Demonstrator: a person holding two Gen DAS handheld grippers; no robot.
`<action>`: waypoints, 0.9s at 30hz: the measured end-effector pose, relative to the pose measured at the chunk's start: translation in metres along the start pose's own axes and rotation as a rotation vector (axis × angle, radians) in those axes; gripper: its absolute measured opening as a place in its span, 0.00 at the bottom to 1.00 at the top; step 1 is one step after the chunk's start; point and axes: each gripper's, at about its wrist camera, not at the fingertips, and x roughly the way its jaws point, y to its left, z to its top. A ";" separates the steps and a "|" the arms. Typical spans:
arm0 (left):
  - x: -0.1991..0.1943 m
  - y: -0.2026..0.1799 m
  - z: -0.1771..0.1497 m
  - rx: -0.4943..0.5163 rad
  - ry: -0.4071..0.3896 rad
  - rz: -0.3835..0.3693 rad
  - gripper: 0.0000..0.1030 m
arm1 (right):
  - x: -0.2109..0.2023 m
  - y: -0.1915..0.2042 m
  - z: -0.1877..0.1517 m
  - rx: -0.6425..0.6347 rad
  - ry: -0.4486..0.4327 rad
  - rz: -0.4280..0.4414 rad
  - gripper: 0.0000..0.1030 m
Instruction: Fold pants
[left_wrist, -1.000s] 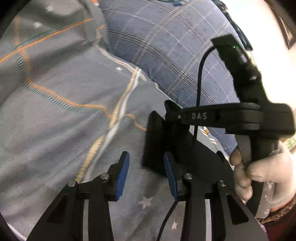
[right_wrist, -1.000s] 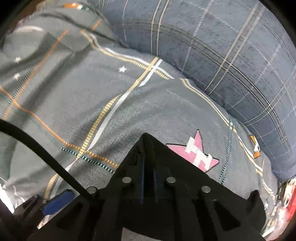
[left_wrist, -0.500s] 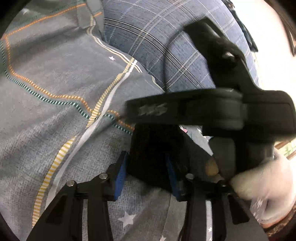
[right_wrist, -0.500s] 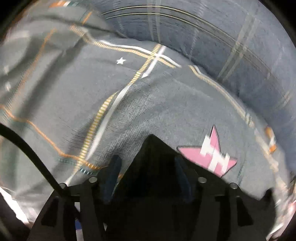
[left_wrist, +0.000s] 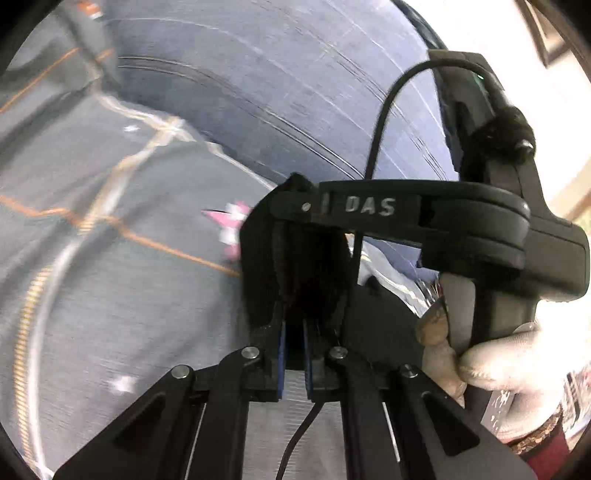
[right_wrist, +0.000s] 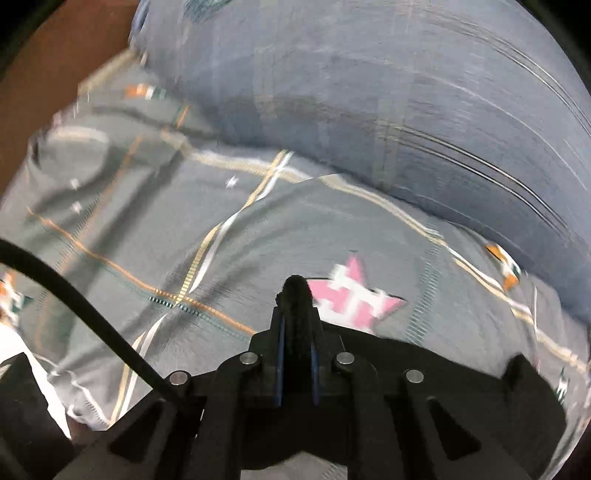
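The black pants (left_wrist: 317, 273) are a bunched dark fold held up over the grey bedspread. My left gripper (left_wrist: 293, 325) is shut on that fold, its blue pads pressed on the cloth. In the left wrist view the right gripper's black body, marked DAS (left_wrist: 369, 206), crosses just above and behind the same fold, held by a gloved hand (left_wrist: 498, 354). In the right wrist view my right gripper (right_wrist: 296, 314) is shut on a tuft of the black pants (right_wrist: 295, 291) that sticks up between the pads. More black cloth (right_wrist: 424, 369) hangs below the fingers.
The grey bedspread (left_wrist: 110, 277) has orange and yellow lines and a pink star (right_wrist: 354, 295). A blue-grey plaid pillow (right_wrist: 406, 110) lies along the far side. A brown headboard (right_wrist: 55, 74) shows at the top left. A black cable (right_wrist: 74, 302) crosses at the left.
My left gripper has closed on the pants fold it was open around. My right gripper opened briefly and has closed again on the cloth. Both views have lifted and shifted, with motion blur.
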 end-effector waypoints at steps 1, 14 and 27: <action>0.008 -0.010 0.000 0.011 0.015 -0.008 0.07 | -0.007 -0.013 -0.004 0.020 -0.015 0.004 0.11; 0.128 -0.112 -0.043 0.210 0.265 0.048 0.09 | -0.018 -0.216 -0.101 0.430 -0.088 0.011 0.15; 0.055 -0.015 -0.012 -0.016 0.171 0.083 0.40 | -0.078 -0.238 -0.136 0.549 -0.306 0.188 0.58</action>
